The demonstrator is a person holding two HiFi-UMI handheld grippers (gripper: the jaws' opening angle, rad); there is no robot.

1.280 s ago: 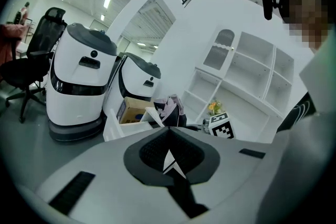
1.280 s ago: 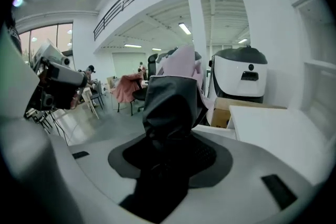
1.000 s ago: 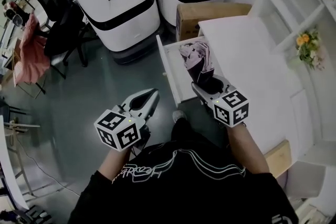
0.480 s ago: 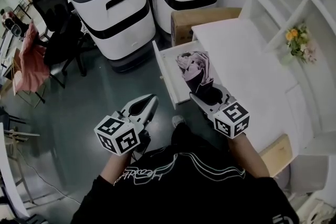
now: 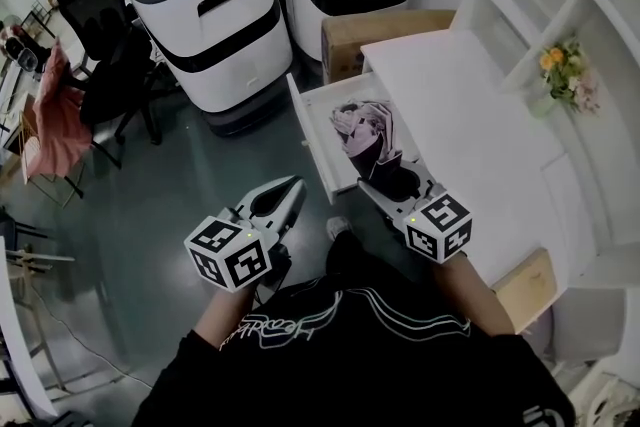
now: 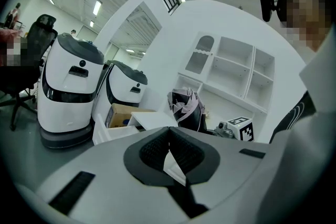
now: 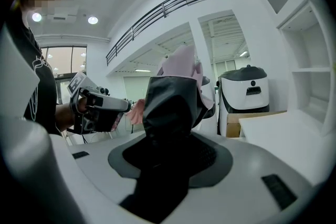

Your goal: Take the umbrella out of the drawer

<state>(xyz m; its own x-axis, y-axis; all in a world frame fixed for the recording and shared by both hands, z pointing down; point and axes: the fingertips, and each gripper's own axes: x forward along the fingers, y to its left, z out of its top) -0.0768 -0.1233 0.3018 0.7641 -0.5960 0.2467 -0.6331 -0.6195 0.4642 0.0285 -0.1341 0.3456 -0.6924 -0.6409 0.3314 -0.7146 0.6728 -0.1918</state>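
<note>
Still aloft: right tongs [image 5: 386,173] grasping the folded umbrella [image 5: 362,127], raised slightly since a second ago, above the open drawer [image 5: 312,130]. Left tongs [image 5: 292,187] clenched, empty. Extraction looks nearly done.

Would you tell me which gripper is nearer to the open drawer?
Right. The right gripper holds the umbrella over the drawer; the left gripper hangs apart, over the floor.
</note>
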